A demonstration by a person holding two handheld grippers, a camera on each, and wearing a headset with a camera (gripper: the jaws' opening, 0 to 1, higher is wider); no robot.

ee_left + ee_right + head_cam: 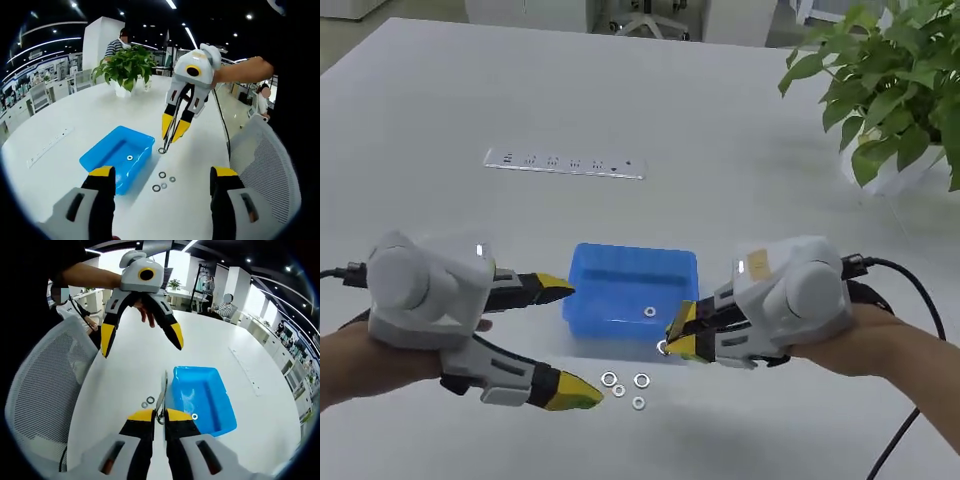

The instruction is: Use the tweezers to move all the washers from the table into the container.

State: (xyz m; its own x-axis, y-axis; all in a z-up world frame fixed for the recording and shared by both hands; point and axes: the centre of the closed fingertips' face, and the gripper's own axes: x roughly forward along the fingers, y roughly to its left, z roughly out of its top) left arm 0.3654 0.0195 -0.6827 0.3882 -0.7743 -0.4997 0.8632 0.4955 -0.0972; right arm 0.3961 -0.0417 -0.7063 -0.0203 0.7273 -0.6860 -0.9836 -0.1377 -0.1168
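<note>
A blue container (pixel 588 296) sits mid-table with one washer (pixel 650 312) inside it. Several washers (pixel 641 380) lie on the table just in front of it. My right gripper (pixel 682 334) is shut on thin metal tweezers (pixel 161 395), which point down at the container's near right corner. A washer (pixel 161 150) sits at the tweezers' tip; whether it is lifted off the table I cannot tell. My left gripper (pixel 575 343) is open and holds nothing, left of the container, one finger beside the loose washers (pixel 162 174).
A white power strip (pixel 563 163) lies behind the container. A potted plant (pixel 900 100) stands at the far right. A black cable (pixel 910 290) trails from the right gripper. A mesh chair (pixel 45 380) stands at the table's near edge.
</note>
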